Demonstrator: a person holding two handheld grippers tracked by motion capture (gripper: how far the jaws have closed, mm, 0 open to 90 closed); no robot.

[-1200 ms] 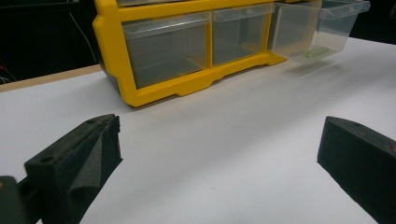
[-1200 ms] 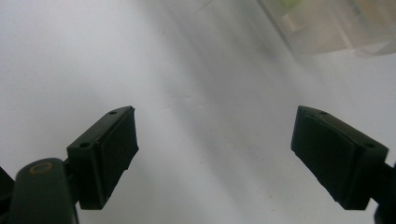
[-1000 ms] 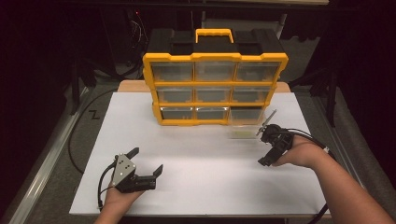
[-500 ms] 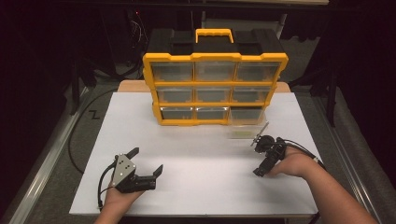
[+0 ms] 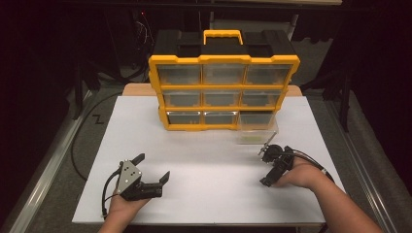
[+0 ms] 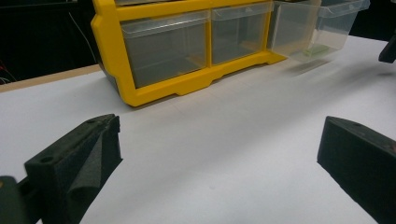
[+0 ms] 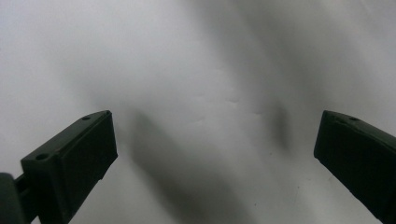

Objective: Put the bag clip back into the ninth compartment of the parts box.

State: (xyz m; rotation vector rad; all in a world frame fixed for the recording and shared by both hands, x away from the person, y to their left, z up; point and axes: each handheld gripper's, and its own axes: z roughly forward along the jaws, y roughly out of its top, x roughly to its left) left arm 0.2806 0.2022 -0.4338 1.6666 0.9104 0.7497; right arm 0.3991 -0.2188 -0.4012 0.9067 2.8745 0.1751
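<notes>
A yellow and black organizer (image 5: 223,92) with clear drawers stands at the back of the white table (image 5: 209,194). Its bottom right drawer (image 5: 257,127) is pulled out, and something greenish (image 6: 317,49) lies inside. In front of that drawer my right gripper (image 5: 265,167) points down at the bare table. Its jaws have just been opening, and in the right gripper view they stand wide (image 7: 215,154) with nothing between them. Low over the table at the front left, my left gripper (image 5: 153,166) is open and empty. It faces the organizer (image 6: 163,46).
A wooden board (image 5: 136,90) sticks out behind the table's far edge. Dark cables (image 5: 77,145) and a metal rail (image 5: 43,179) run along the floor at the left. Open white table surface lies between the two grippers.
My right gripper has come down and toward the near edge, away from the pulled-out drawer, and sits close to the table. The left gripper has not moved.
</notes>
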